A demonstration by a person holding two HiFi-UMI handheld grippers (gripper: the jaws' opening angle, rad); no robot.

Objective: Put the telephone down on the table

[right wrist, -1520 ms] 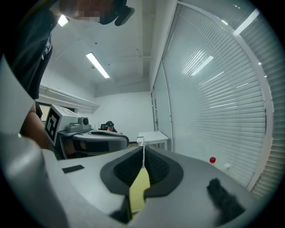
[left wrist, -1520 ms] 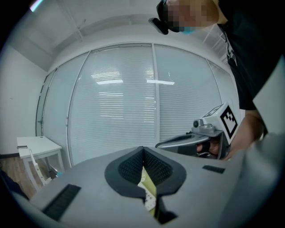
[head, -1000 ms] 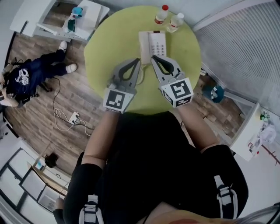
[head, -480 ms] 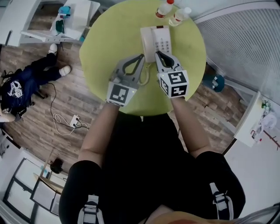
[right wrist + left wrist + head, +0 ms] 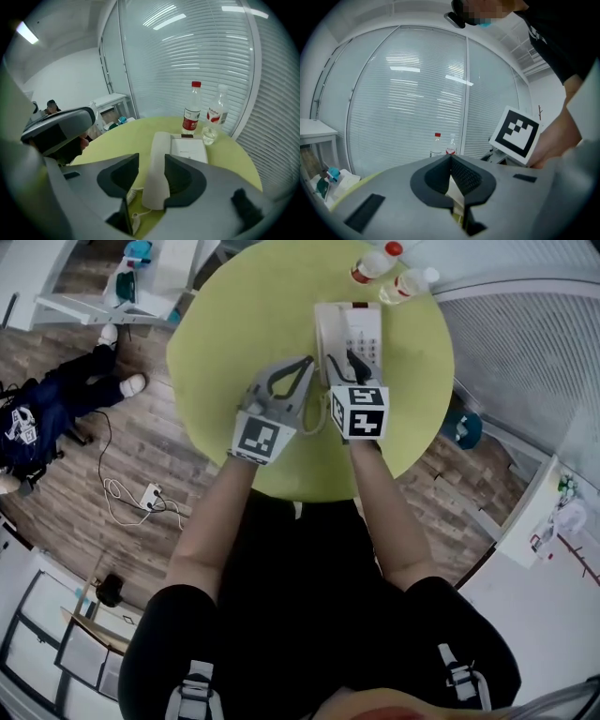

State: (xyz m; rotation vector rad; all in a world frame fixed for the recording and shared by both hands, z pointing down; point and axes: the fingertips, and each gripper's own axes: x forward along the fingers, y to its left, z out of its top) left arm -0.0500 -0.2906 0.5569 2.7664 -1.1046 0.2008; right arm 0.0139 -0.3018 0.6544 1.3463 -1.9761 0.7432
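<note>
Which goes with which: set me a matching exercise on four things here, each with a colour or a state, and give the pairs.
1. table
2. telephone
3. cap of the taller bottle
4. left gripper

A. red
B. jaws together
C. yellow-green
D. white

Pairs: 1-C, 2-D, 3-A, 4-B

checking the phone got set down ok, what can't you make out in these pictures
- Near end of the handset: right gripper view, behind the right gripper's body; its jaws have just been opening, handset between them.
- Keypad print on the telephone: head view, too small, partly under that gripper.
- Telephone in the left gripper view: hidden behind the left gripper, jaws shut.
- Label print on the bottles: too small in every view.
</note>
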